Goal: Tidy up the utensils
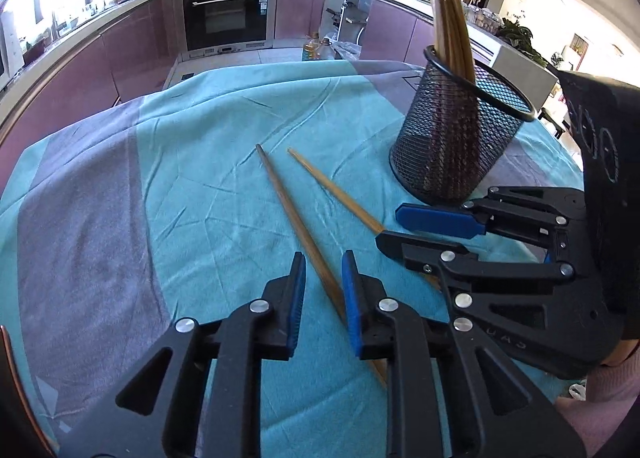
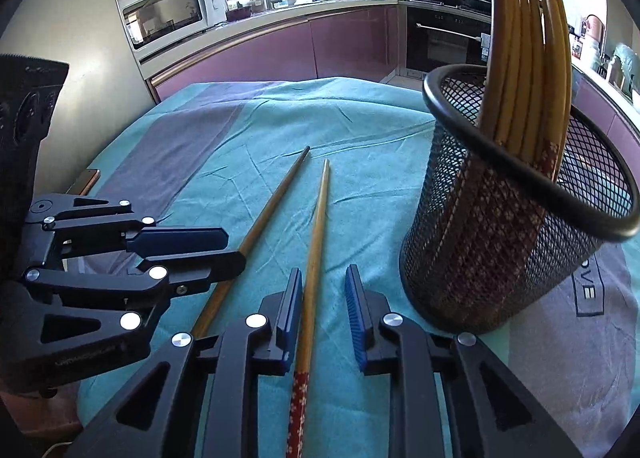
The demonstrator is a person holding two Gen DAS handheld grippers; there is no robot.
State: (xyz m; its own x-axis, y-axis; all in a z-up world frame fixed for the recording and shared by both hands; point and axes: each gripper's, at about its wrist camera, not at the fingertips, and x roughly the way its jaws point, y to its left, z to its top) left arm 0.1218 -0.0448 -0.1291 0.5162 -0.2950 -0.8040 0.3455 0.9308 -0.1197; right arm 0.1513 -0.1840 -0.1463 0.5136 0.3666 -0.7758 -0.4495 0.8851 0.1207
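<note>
Kitchen scene, seen from both wrist cameras over a surface covered by a wrinkled teal-and-grey cloth (image 1: 160,177).

Left tongs (image 1: 323,282): parted by a narrow gap, tilted down toward the cloth, straddling the darker chopstick (image 1: 288,209). Cloth visible on both sides of the stick, so no pad pressing on it. Thin tip pointing away toward the far edge, thick end hidden under the tongs' body.

Right tongs (image 2: 323,298): likewise parted, straddling the lighter chopstick (image 2: 316,242). Stick lying close against the left-hand pad, possibly touching it, though hard to tell from this angle; clear gap to the other pad. Red flower-patterned handle end (image 2: 298,398) running back beneath the tongs.

Both chopsticks flat on the cloth, side by side, nearly parallel, tips a little apart, not crossing. Each pair of tongs just beside the other, visible sideways in the other's camera.

Black wire-mesh cup (image 2: 516,217) standing upright on the cloth, near the right tongs and to the right of the loose pair. Inside it, a bundle of bamboo chopsticks (image 2: 520,57) leaning against the rim, thin ends up, patterned ends down at the bottom.

Behind: purple cabinet fronts, a built-in oven (image 1: 226,11), a white microwave (image 2: 172,13) on the counter, bright windows.
</note>
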